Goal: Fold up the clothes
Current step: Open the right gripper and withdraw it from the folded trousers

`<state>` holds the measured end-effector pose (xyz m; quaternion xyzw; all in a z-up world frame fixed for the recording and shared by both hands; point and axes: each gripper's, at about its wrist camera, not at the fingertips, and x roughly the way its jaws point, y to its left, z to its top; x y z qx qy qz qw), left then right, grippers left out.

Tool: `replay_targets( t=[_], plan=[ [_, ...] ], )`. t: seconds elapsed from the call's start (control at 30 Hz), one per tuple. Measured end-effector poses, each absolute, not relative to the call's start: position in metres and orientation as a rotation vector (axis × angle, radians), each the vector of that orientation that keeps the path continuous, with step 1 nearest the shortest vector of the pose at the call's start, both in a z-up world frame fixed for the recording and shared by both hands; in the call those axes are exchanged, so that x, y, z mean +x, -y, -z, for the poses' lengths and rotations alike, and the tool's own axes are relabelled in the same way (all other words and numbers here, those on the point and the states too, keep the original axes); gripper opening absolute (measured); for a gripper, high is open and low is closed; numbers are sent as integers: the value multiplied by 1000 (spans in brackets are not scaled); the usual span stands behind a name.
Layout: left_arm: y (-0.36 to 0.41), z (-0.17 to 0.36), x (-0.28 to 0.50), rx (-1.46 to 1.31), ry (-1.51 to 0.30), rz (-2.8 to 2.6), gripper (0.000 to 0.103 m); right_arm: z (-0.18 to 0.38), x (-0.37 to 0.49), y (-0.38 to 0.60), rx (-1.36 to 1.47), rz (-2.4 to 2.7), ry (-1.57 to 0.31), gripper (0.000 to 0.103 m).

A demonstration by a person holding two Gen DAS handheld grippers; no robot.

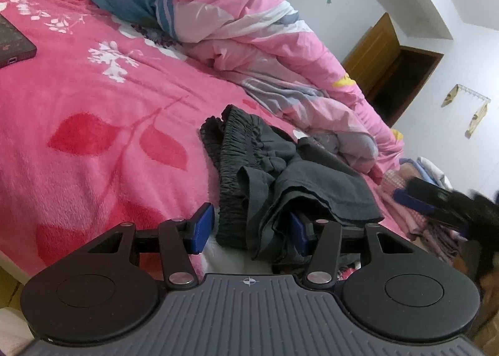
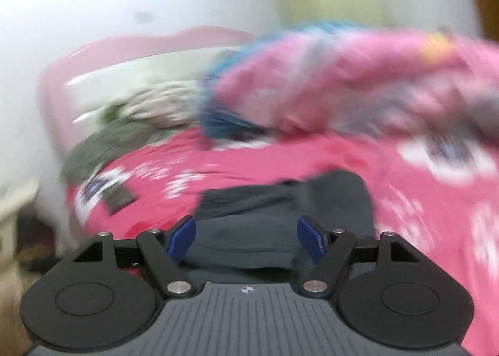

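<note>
Your left claw (image 1: 251,231) is sitting half open at the near edge of the bed (image 1: 93,143) — the dark grey shorts (image 1: 280,175) are bunched between its pads, one pad tucked under a fold, nothing pinched. From there the garment is running away from you, elastic waistband farthest out. Your right claw (image 2: 246,240) is hanging wide open, gripping nothing, with grey cloth just beyond its tips — the left is sitting nearer.
</note>
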<state>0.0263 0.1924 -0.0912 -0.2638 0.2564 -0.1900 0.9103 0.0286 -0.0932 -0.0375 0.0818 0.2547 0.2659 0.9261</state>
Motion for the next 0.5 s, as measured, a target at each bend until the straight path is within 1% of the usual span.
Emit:
replay_targets(
  t=[0.03,0.07,0.13,0.17,0.2,0.23,0.27,0.3,0.33,0.5],
  plan=[
    [-192,91,26,-539,-528,390,50,39,39,97,200,-534,-557,68],
    [-191,91,25,-533,-527,389,50,41,47,97,215,-526,-589,63],
    [-191,91,24,-523,-525,387,50,46,64,96,239,-501,-655,56],
    [-191,90,23,-519,-523,387,49,48,69,97,254,-486,-686,46],
    [-190,90,23,-515,-521,387,49,51,73,97,269,-484,-712,41],
    [-189,89,22,-510,-519,386,49,54,78,96,282,-490,-737,29],
    [-189,89,22,-506,-517,386,48,56,82,95,295,-496,-761,14],
    [-189,89,22,-502,-516,386,48,56,87,93,303,-508,-771,9],
    [-189,88,22,-501,-515,388,47,54,92,90,309,-522,-773,5],
    [-188,87,22,-494,-518,397,43,24,124,66,305,-591,-730,3]
  ],
)
